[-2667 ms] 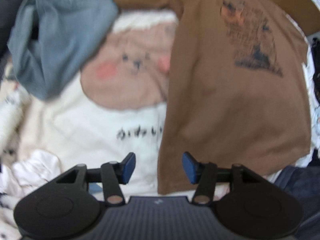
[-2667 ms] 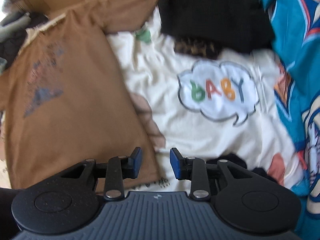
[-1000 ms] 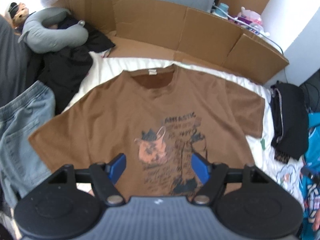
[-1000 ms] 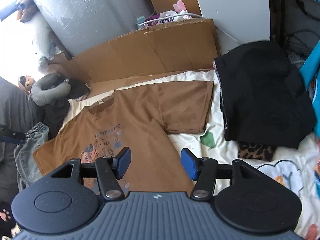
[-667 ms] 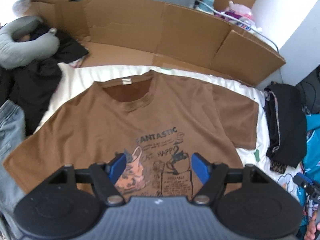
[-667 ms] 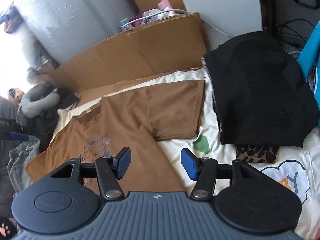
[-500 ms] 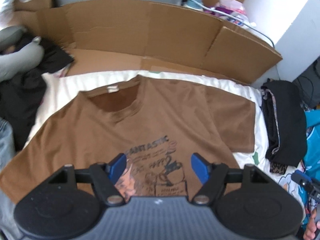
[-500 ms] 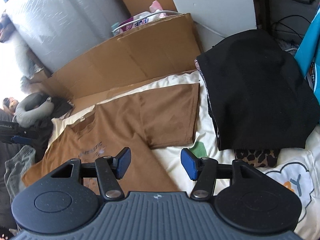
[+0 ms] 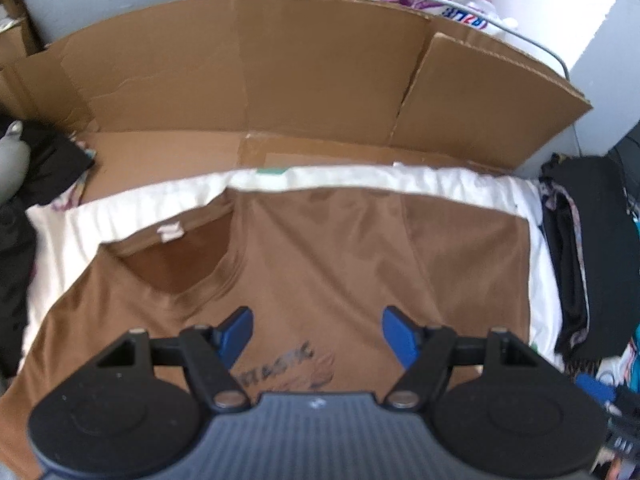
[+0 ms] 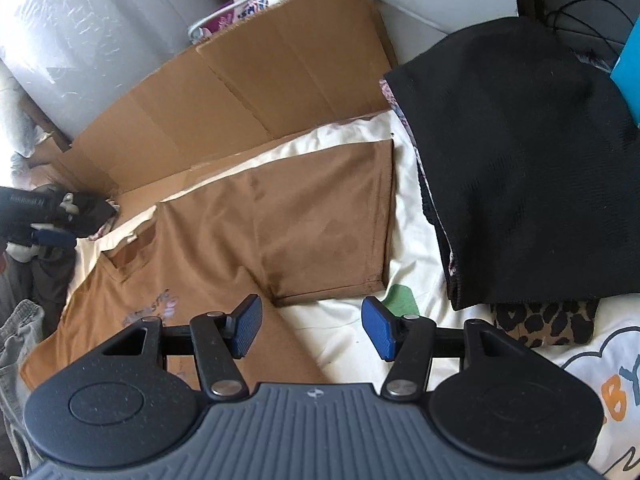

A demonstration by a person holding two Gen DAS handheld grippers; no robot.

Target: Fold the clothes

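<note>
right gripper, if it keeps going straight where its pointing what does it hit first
Most likely the white sheet just beside the brown t-shirt, near its sleeve hem; depth is hard to judge. Its open jaws hold nothing.

Daylight, bright overall. Left wrist view is soft w/ motion blur: the print on the flat brown cotton T-shirt (image 9: 320,264) smears, its far hem streaks. Right wrist view sharper. Up-left of the shirt (image 10: 240,232) there, glare washes the pale plastic-wrapped roll (image 10: 80,32) nearly white; far left edge blown out. Fisheye bends the tall brown cardboard wall (image 9: 280,72) behind the shirt; corners go black.
</note>
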